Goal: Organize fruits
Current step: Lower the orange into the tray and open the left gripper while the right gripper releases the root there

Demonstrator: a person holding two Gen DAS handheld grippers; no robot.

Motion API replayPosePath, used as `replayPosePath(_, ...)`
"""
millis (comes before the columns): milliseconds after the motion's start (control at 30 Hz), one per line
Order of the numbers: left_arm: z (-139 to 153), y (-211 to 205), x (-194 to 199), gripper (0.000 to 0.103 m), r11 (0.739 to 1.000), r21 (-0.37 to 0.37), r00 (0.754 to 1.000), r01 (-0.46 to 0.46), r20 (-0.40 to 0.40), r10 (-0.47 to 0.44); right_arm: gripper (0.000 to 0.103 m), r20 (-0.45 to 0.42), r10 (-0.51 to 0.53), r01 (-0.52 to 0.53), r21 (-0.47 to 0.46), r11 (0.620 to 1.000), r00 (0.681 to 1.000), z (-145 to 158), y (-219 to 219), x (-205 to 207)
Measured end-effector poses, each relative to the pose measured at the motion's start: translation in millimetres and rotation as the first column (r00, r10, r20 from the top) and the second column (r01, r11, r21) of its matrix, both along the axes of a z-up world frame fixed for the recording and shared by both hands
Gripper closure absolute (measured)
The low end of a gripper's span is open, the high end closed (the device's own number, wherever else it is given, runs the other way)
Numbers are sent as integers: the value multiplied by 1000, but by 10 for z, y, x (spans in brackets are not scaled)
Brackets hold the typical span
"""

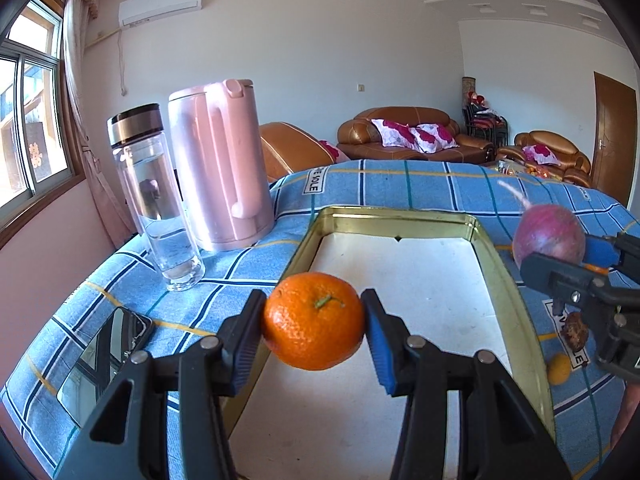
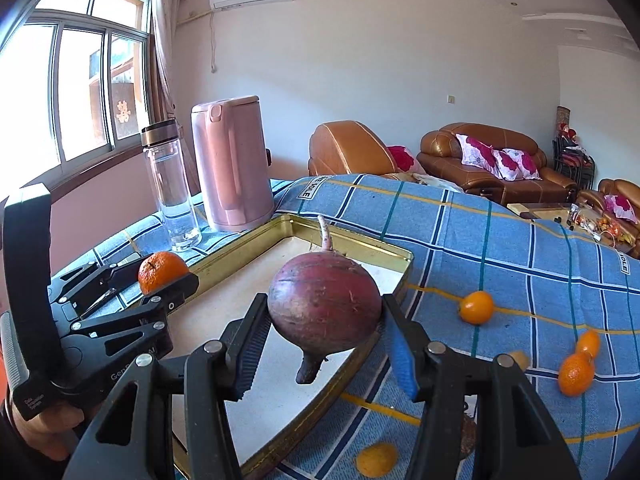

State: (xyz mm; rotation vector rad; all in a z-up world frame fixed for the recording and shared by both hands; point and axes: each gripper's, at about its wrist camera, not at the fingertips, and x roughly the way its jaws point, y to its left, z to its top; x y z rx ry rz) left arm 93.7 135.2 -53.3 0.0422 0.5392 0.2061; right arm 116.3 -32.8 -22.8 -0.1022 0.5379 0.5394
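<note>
My left gripper [image 1: 314,322] is shut on an orange mandarin [image 1: 314,320], held over the near left rim of a gold tin tray [image 1: 400,214] with a white floor. In the right wrist view that mandarin [image 2: 162,266] shows at the left in the left gripper [image 2: 166,276]. My right gripper [image 2: 324,320] is shut on a round purple-red radish [image 2: 324,300] with a pale root tip, above the tray [image 2: 352,240] near its right rim. From the left wrist view the radish [image 1: 546,234] hangs at the tray's right side in the right gripper [image 1: 560,254].
A pink kettle [image 1: 220,164] and a clear glass bottle [image 1: 156,196] stand left of the tray on the blue checked cloth [image 1: 400,184]. A phone [image 1: 104,356] lies near the left edge. Several small oranges [image 2: 476,306] and a brown nut [image 1: 574,334] lie right of the tray.
</note>
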Motion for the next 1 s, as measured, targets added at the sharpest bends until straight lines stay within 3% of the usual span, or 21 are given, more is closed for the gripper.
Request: replayPosePath(1000, -180, 122, 236, 53, 1000, 0, 994, 5, -107, -5, 46, -109, 28, -45, -161, 986, 994, -422, 448, 176)
